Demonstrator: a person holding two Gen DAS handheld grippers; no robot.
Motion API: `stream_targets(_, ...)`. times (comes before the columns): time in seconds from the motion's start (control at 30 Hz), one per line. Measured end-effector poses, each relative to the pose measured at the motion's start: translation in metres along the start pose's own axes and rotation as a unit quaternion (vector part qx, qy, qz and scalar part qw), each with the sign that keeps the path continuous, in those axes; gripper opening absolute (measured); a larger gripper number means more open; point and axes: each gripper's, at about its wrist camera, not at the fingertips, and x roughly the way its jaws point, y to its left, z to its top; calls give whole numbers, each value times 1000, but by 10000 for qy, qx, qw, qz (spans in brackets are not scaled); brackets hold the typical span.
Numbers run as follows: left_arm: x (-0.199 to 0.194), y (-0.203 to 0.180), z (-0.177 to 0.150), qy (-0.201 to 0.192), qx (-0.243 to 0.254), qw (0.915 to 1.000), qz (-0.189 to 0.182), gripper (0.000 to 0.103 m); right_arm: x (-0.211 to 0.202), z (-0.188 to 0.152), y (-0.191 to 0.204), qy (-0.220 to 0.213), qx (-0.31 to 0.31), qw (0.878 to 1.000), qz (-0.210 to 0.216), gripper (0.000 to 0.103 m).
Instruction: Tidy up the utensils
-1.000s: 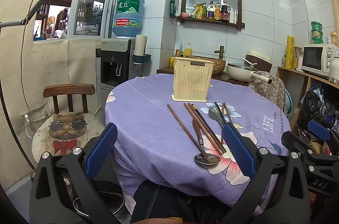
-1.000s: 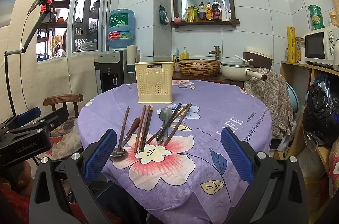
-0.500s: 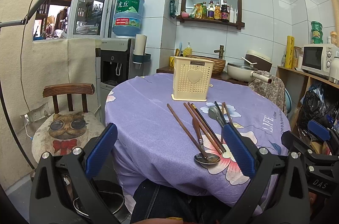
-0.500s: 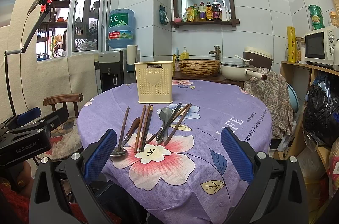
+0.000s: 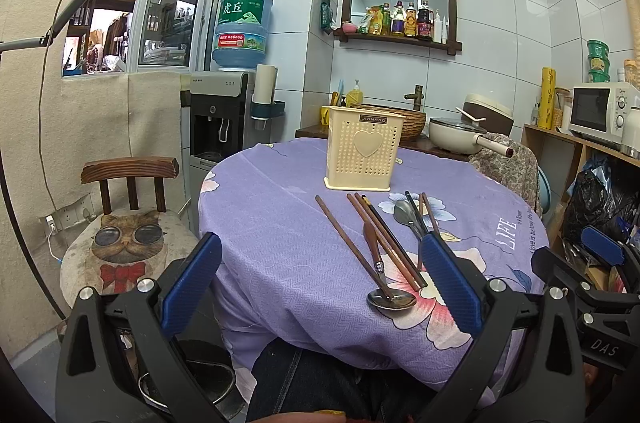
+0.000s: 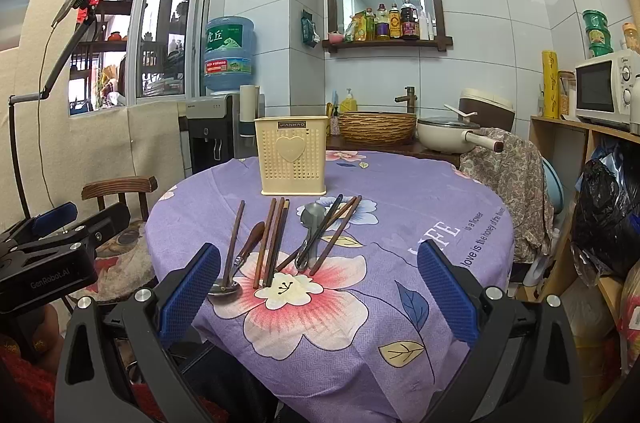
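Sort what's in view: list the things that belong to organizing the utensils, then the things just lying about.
For the job: cream utensil holder, chopsticks, wooden-handled spoon, metal spoon.

Lying about: water jug, woven basket, microwave, chair.

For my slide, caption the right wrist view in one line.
Open right gripper faces chopsticks and spoons lying before a cream holder on a floral tablecloth.

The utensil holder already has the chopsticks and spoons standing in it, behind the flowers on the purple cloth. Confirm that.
Not right. The cream utensil holder shows nothing standing in it; the chopsticks and spoons lie flat on the purple tablecloth in front of it. The right wrist view shows this clearly. Both grippers are open.
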Motion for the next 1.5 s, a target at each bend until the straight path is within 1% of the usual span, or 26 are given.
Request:
stream_targets(1.17, 1, 0, 0, 23, -1, 10000, -2, 98, 1, -1, 0, 18, -1, 10000, 2, 97)
stream_targets(1.2, 2, -2, -5, 24, -1, 10000, -2, 98, 1, -1, 1, 15, 0, 10000, 1, 97)
stream_targets(1.5, 8, -4, -10, 70, -14, 10000, -17, 98, 3, -1, -1, 34, -6, 10000, -3, 97)
